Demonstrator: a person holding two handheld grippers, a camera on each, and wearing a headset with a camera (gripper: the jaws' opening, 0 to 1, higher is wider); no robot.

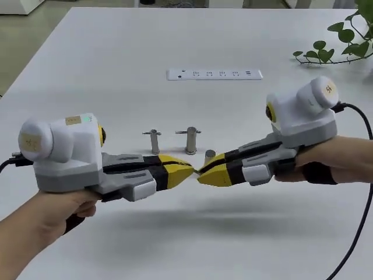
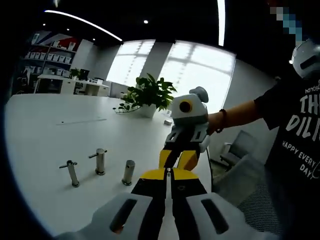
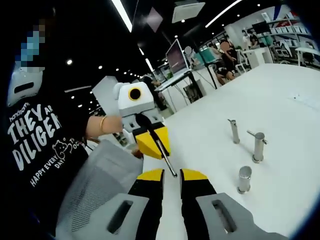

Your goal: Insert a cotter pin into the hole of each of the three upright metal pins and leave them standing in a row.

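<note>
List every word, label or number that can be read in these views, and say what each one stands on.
"THEY AR" over "DILIGEN", cut off at the fold: large white print on the person's black T-shirt.
"HAPPY EVERY DAY": smaller white print lower on the same shirt.
"handsom": tiny print above the large words, barely legible.
Markings on the white power strip on the table: too small to read.

Wide white table (image 1: 116,46), power strip (image 1: 214,74), leafy plant (image 2: 150,92), bright windows (image 2: 200,65), ceiling light strips (image 2: 221,20).
</note>
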